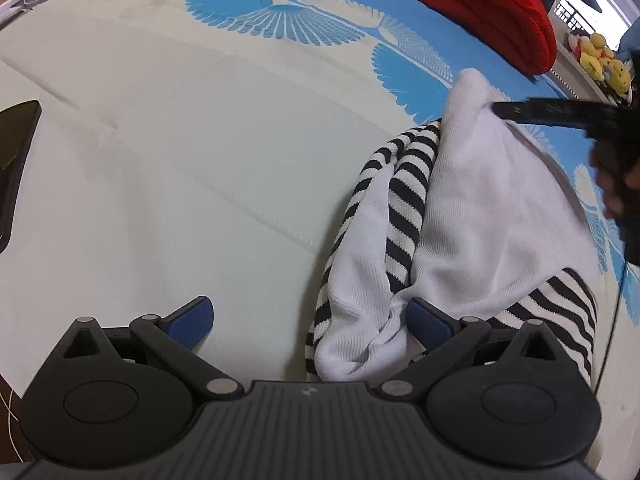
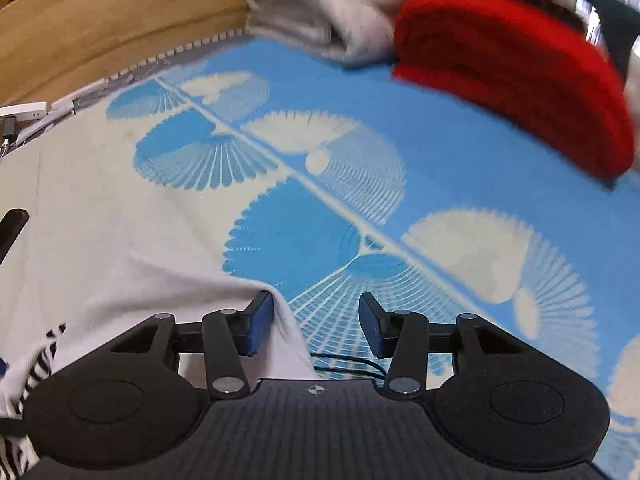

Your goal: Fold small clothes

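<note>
Two handheld grippers work over one small garment on a bed; the garment [image 1: 460, 208] is white ribbed knit with black-and-white striped sections, bunched in a loose heap at the near right of the left wrist view, on a bedsheet [image 1: 200, 140] that is pale near the camera and blue with white fan shapes farther off.

Judged from the heap, the folding is at an early stage: the cloth is being pulled out and laid flat, and no neat fold is visible yet.

The left gripper [image 1: 310, 318] points steeply down at the bed, its blue-padded jaws spread wide; the right-hand pad touches the near edge of the white cloth, the left-hand pad is over bare sheet, and nothing is pinched.

The right gripper [image 2: 316, 322] also tilts down toward the sheet, jaws about half spread; a white corner of the garment drapes over its left pad and down into the gap, but the pads do not press on it, so it reads as released or nearly so; that view is blurred.

In the left wrist view the right gripper shows as a dark bar over the far end of the white cloth, with the person's hand [image 1: 616, 176] behind it.

The next move probably calls for gripping an edge again and drawing it flat.

A folded red garment [image 2: 520, 76] lies at the far side of the bed.
</note>
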A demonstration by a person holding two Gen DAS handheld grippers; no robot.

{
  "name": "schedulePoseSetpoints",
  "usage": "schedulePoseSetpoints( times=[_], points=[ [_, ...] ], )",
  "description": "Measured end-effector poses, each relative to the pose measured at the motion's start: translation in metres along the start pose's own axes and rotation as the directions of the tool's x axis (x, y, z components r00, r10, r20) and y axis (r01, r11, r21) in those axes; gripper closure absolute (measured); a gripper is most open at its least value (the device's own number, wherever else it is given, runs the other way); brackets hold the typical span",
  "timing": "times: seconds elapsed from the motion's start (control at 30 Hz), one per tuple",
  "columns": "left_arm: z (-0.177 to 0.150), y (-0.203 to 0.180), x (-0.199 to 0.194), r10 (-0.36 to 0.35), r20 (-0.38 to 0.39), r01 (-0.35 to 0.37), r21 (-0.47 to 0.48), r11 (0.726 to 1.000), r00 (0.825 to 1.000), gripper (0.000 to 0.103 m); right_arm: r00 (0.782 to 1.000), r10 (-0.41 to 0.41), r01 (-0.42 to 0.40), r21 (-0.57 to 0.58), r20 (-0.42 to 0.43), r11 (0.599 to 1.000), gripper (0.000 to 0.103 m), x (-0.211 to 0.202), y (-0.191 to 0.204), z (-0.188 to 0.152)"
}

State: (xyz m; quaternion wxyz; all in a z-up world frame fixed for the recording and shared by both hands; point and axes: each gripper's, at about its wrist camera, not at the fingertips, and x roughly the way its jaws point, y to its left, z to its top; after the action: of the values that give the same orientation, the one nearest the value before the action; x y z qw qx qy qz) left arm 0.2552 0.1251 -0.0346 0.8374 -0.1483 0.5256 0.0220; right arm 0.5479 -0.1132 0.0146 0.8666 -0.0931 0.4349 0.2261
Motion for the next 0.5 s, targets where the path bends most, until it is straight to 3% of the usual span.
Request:
schedulePoseSetpoints(
  times=[0.03,0.1,0.17,0.2,0.23,0.37,0.43,0.47,0.5],
  points=[
    [-0.001,0.0,0.0,-0.003,-0.004,0.003,-0.003,1.0,1.0,0.0,1.0,0.001,-0.001,0.017,-0.011,1.0,0.055,0.008,0.0,0.002],
    [-0.001,0.0,0.002,-0.002,-0.007,0.002,-0.007,1.0,1.0,0.0,0.998,0.053,-0.047,0.159,-0.032,0.986,0.055,0.022,-0.01,0.008],
    [-0.002,0.0,0.002,0.0,-0.003,0.0,0.0,1.0,1.0,0.0,0.986,0.147,-0.103,0.41,-0.078,0.906,0.057,0.035,-0.031,0.011],
    [-0.002,0.001,0.002,-0.001,-0.003,0.001,0.001,1.0,1.0,0.0,0.984,0.144,-0.075,0.492,-0.103,0.867,0.057,0.039,-0.038,0.011],
    [-0.003,0.001,0.001,-0.004,-0.004,0.004,-0.002,1.0,1.0,0.0,0.986,0.125,-0.05,0.513,-0.111,0.857,0.057,0.038,-0.042,0.01],
    [-0.005,0.007,-0.001,-0.032,-0.019,0.032,-0.026,0.999,0.999,0.0,0.989,0.11,-0.054,0.451,-0.098,0.891,0.054,0.006,-0.051,-0.007],
    [-0.012,0.015,-0.011,-0.07,-0.02,0.069,-0.078,0.995,0.997,0.0,0.986,0.131,-0.073,0.435,-0.106,0.897,0.037,-0.014,-0.062,-0.02],
    [-0.017,0.019,-0.019,-0.103,-0.006,0.101,-0.109,0.989,0.995,0.0,0.986,0.118,-0.057,0.418,-0.122,0.907,0.024,-0.024,-0.067,-0.025],
    [-0.023,0.02,-0.026,-0.135,0.002,0.134,-0.142,0.981,0.991,0.0,0.986,0.085,-0.023,0.392,-0.141,0.92,0.017,-0.034,-0.071,-0.031]
  ],
)
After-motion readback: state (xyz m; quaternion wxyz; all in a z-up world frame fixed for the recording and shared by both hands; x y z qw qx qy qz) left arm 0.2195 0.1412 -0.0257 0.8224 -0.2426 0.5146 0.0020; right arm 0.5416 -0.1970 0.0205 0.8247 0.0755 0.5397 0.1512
